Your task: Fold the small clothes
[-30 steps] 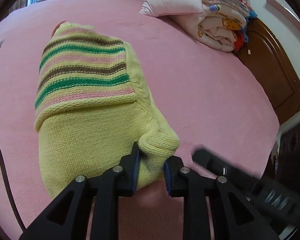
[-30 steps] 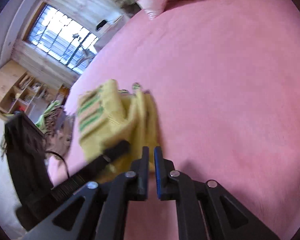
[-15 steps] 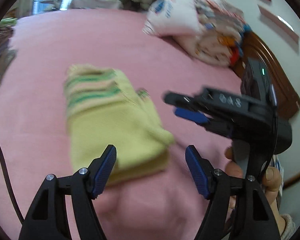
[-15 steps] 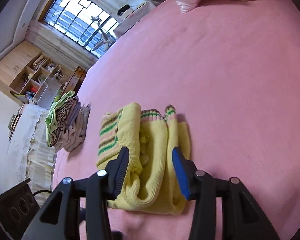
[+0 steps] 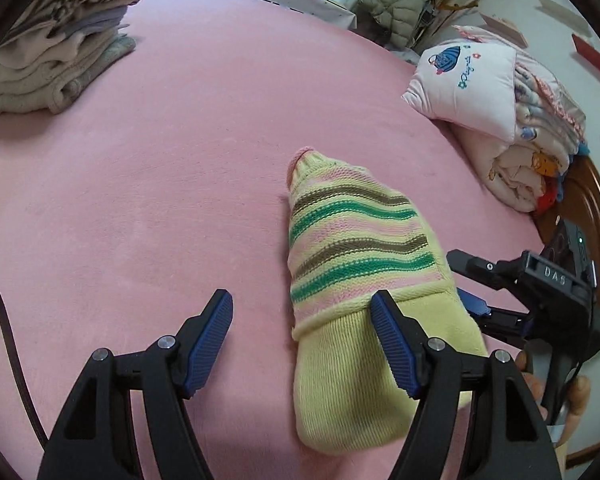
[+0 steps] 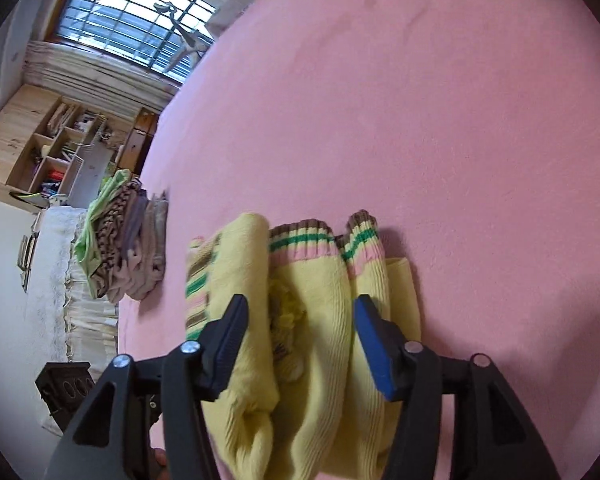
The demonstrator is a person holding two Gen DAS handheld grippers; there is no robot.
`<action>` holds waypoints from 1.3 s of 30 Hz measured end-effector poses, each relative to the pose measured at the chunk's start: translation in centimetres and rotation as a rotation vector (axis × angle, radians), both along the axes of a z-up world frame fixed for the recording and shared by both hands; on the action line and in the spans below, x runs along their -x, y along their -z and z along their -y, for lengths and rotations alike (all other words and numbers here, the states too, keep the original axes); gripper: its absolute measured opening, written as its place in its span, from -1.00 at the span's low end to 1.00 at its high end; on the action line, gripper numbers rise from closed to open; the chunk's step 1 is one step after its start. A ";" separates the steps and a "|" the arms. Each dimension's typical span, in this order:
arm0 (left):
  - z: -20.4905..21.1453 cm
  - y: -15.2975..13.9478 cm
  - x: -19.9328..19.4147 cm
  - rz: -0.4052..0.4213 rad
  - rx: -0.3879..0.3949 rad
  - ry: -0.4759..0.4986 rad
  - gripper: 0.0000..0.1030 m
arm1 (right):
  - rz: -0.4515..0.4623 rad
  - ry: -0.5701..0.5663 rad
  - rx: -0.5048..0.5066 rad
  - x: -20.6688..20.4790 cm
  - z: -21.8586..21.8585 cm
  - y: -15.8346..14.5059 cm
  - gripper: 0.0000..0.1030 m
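Left wrist view: folded knit sweater (image 5: 364, 280) is lying on the pink plush bedspread (image 5: 180, 160).
Left gripper (image 5: 302, 340) is standing wide open, gripping nothing, its ribbed blue pads (image 5: 210, 344) exposed. Right gripper (image 6: 300, 340) is likewise spread wide, straddling the sweater's yellow ribbed folds and striped cuffs (image 6: 302, 240) without clamping. A stack of folded garments (image 5: 52, 64) is sitting well apart.

The folded sweater (image 5: 352, 280) lies on the bed (image 5: 180, 168), near and right. A stack of folded clothes (image 5: 56, 52) sits far left; a pillow (image 5: 464, 84) and rolled quilt (image 5: 532, 160) lie far right.
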State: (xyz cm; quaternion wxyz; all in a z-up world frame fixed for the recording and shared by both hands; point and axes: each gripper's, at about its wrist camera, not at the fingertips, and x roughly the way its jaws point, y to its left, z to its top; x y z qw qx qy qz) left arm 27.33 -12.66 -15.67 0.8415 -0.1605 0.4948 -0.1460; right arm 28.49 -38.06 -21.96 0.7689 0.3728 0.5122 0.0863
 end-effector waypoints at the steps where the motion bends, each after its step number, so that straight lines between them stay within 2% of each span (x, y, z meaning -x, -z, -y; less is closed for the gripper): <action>1: 0.3 0.2 -0.4 0.007 -0.004 0.004 0.36 | -0.012 0.004 -0.015 -0.3 0.1 0.4 0.13; 5: 1.4 0.7 -0.8 0.018 -0.015 0.032 0.41 | -0.043 -0.030 -0.104 -1.4 -0.5 1.5 0.40; 8: 2.1 0.8 -0.4 0.028 -0.019 0.050 0.41 | -0.037 -0.089 -0.082 -2.4 -2.0 1.3 0.58; 11: 2.6 0.8 -0.2 0.029 -0.019 0.067 0.41 | -0.035 -0.129 -0.030 -3.1 -3.3 1.2 0.59; 12: 2.6 0.8 -0.2 0.029 -0.021 0.069 0.41 | -0.032 -0.130 -0.010 -3.1 -3.5 1.2 0.44; 13: 2.8 0.7 -0.2 0.029 -0.024 0.070 0.41 | -0.026 -0.140 0.021 -3.0 -3.9 1.1 0.17; 14: 2.8 0.7 -0.2 0.026 -0.026 0.073 0.41 | -0.031 -0.155 0.038 -3.0 -4.2 1.0 -0.40; 16: 2.9 0.5 -0.1 0.018 -0.019 0.084 0.41 | -0.006 -0.149 0.084 -2.2 -4.4 0.4 -0.43; 21: 3.5 -0.6 0.8 0.024 -0.007 0.119 0.43 | 0.103 -0.106 0.234 1.4 -4.6 -4.2 -0.48; 24: 4.8 -1.2 1.5 0.050 -0.033 0.147 0.51 | 0.130 -0.061 0.333 3.1 -4.0 -6.3 -0.48; 26: 5.7 -0.9 1.7 0.046 -0.063 0.157 0.53 | 0.111 -0.042 0.368 3.3 -3.2 -5.9 -0.48; 28: 6.7 -0.3 1.6 0.032 -0.090 0.168 0.54 | 0.052 -0.031 0.381 2.9 -2.3 -3.7 -0.48; 31: 8.1 1.2 1.9 0.018 -0.142 0.195 0.63 | -0.005 0.004 0.381 2.7 -1.1 0.0 -0.39; 32: 8.3 1.5 2.0 0.023 -0.156 0.196 0.66 | -0.003 0.030 0.365 2.9 -0.6 0.7 -0.22; 33: 8.5 1.6 2.2 0.035 -0.171 0.191 0.74 | -0.005 0.058 0.350 3.1 0.0 1.0 0.06; 35: 8.5 1.6 2.4 0.045 -0.178 0.186 0.78 | -0.009 0.096 0.310 3.6 1.1 1.3 0.26; 37: 8.4 1.6 2.4 0.042 -0.167 0.189 0.78 | 0.005 0.105 0.268 4.1 1.6 1.0 0.27; 39: 8.3 1.4 2.5 0.041 -0.159 0.187 0.78 | 0.033 0.100 0.289 4.7 1.3 0.1 0.27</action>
